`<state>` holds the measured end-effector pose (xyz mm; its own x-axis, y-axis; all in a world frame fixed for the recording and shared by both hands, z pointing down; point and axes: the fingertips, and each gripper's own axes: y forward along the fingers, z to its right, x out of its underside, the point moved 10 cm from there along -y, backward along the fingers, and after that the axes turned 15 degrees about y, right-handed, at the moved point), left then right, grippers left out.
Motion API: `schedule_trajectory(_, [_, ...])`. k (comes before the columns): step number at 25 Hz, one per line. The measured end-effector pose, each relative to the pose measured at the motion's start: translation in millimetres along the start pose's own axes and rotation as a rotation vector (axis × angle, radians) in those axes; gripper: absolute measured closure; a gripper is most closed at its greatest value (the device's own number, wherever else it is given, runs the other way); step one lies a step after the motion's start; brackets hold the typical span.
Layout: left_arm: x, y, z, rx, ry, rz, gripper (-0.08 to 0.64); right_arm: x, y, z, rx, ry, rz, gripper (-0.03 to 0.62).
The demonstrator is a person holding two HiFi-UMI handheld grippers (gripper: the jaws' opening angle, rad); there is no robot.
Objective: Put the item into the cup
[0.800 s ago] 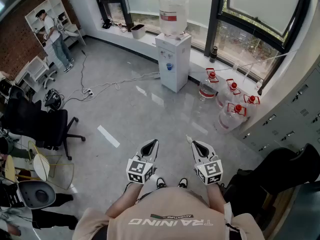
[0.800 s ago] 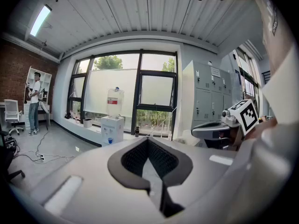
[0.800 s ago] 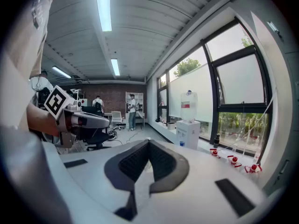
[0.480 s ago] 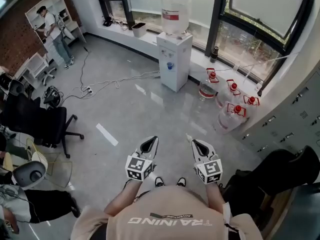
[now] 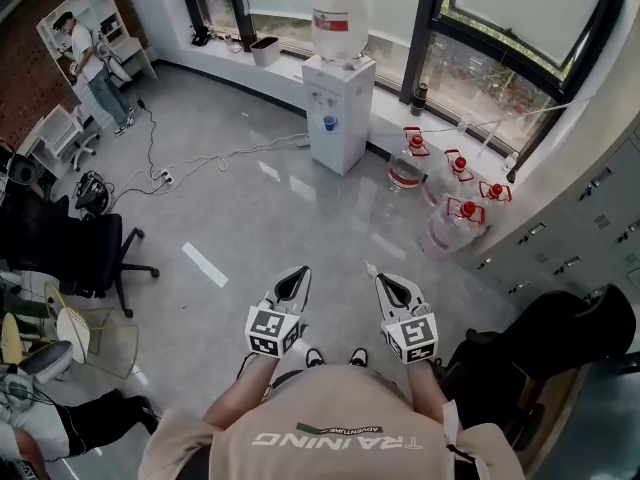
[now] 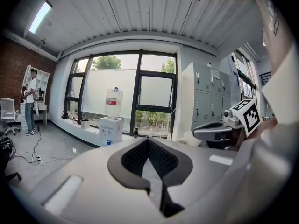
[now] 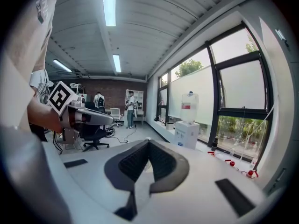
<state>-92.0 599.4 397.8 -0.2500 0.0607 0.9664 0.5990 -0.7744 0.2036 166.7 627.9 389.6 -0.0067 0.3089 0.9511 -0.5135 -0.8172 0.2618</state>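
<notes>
Touching ribbed black pads point(image 6: 134, 158), glossy grey floor point(image 5: 300, 213)

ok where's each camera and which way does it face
Head view: on the person's head, facing steeply down at the floor; shirt, left gripper, right gripper show.
Left gripper view: on the left gripper, along its shut jaws toward the windows; right gripper at right.
Right gripper view: on the right gripper, along its shut jaws; left gripper at left.
Shared: all show the water dispenser.

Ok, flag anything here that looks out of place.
Nothing looks spilled or broken. Cables trail loose across the open floor, and several large water jugs stand clustered on it below the window.
</notes>
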Motion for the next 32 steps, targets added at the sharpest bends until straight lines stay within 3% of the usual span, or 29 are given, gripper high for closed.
schedule_trajectory(8, [2.1,1.1,-35.5,-0.002,0.025,0.005,0.552,-2.9,30.3,-7.8,0.027,0.026,0.006,0.581])
schedule_trajectory(18, [28.4,11.7,-65.7,0.055,-0.021,-0.040,0.552,-10.3,71.4,-19.9,0.030,0.031,0.009,0.581])
schedule_trajectory(25, [24.4,44.0,-82.2,0.034,-0.029,-0.055,0.552,-23.3,107.4,5.6,-0.012,0.028,0.015,0.581])
schedule_trajectory(32, [2.7,85.5,-81.9,0.005,-0.011,-0.039,0.552,-39.4,130.1,58.0,-0.030,0.016,0.037,0.581])
